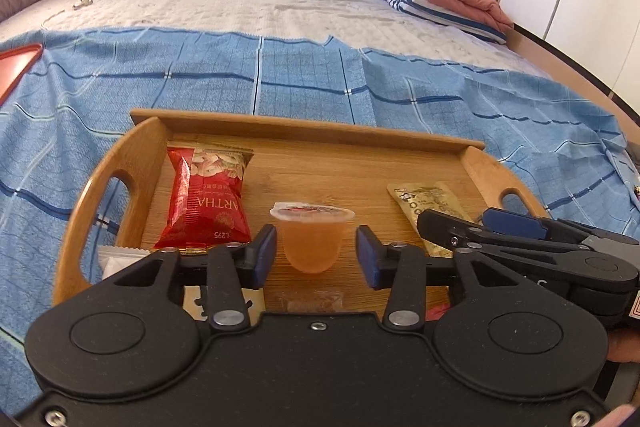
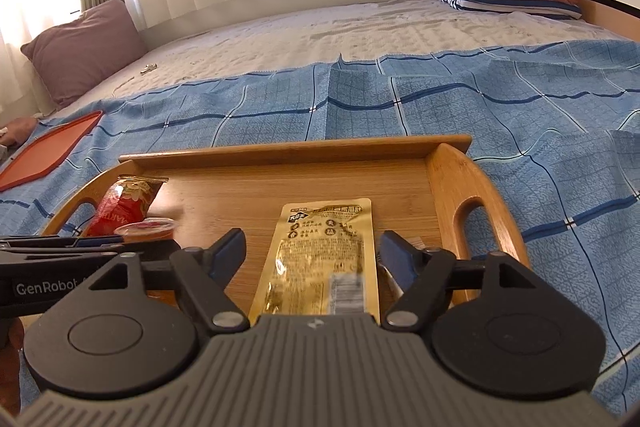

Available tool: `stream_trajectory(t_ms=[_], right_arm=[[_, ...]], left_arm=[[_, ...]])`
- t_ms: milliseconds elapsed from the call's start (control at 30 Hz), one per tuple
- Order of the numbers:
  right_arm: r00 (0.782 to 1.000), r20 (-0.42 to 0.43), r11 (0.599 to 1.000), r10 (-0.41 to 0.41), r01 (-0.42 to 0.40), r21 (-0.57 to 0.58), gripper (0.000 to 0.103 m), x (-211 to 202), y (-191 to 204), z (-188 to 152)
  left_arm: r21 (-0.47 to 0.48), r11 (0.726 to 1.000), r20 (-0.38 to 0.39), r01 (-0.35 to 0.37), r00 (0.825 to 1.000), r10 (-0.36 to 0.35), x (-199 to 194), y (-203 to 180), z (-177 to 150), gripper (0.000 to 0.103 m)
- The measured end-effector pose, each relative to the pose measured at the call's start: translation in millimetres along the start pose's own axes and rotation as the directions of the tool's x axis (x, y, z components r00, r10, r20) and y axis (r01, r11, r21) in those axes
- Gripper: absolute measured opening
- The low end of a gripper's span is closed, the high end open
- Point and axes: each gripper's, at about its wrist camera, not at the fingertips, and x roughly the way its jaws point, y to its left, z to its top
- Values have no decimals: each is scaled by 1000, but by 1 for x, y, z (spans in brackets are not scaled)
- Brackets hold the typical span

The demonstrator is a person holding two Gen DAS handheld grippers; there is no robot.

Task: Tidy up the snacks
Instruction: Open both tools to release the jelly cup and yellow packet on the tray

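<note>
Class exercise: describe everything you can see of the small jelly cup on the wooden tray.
The jelly cup is a small, clear plastic tub with peach-orange jelly inside, sealed by a white foil lid printed in red. It stands upright on the wooden tray, near the front middle, right of the red snack bag and left of the gold sachet. It sits between the open fingers of the left gripper; the pads do not appear to touch it.

The glossy red foil snack packet [image 1: 206, 203] reads "ARTHA" and "L295" upside down, and the black left gripper [image 2: 100, 243] body carries "GenRobot".
</note>
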Motion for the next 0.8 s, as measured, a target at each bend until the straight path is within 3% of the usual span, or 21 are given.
stream_trajectory(t_ms=[100, 233, 533, 800], right_arm=[[1000, 16, 1000, 9, -9, 5, 86, -16, -1, 1], [998, 55, 999, 27, -29, 22, 90, -47, -3, 1], [994, 100, 998, 51, -46, -46, 95, -124, 0, -18], [993, 107, 995, 52, -43, -90, 96, -175, 6, -55]], left_arm=[[8, 1000, 15, 8, 1000, -8, -22, -3, -1, 54], [54, 999, 61, 7, 998, -11, -58, -10, -7, 79], [102, 995, 115, 8, 993, -20, -137, -18, -46, 89], [134, 991, 133, 14, 991, -31, -190, -29, -98, 94]])
